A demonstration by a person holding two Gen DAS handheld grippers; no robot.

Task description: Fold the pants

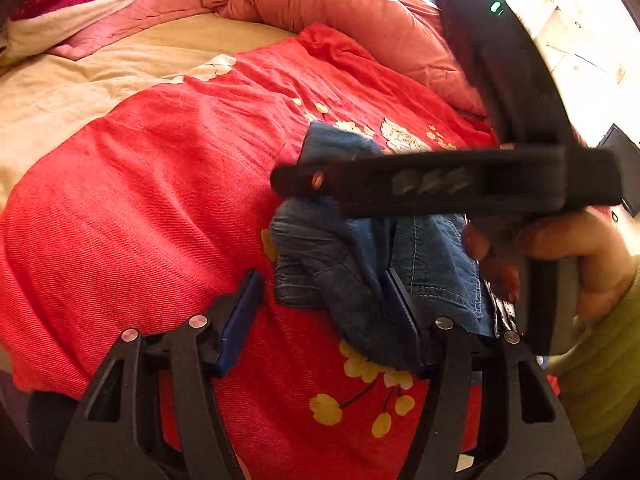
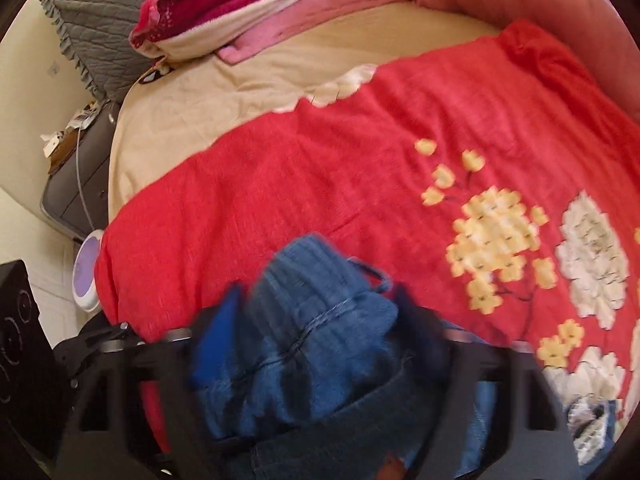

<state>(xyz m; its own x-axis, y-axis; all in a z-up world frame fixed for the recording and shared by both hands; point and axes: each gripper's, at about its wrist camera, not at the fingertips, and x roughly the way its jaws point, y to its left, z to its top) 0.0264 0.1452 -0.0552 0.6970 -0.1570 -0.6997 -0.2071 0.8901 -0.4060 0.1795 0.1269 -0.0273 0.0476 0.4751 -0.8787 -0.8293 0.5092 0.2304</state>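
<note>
Blue denim pants lie bunched on the red flowered bedspread. My left gripper straddles the bunch's near end. Its right pad rests against the denim, while its left pad stands a little clear over red cloth. The right gripper reaches in from the right across the pants, held by a hand. In the blurred right wrist view, the pants fill the whole gap between the blue pads of the right gripper, which is shut on the bunch.
Behind the red bedspread lies a beige sheet. A salmon duvet is heaped at the back. A grey pillow and a crimson blanket sit at the bed's head. A nightstand and a round lilac device stand off the left edge.
</note>
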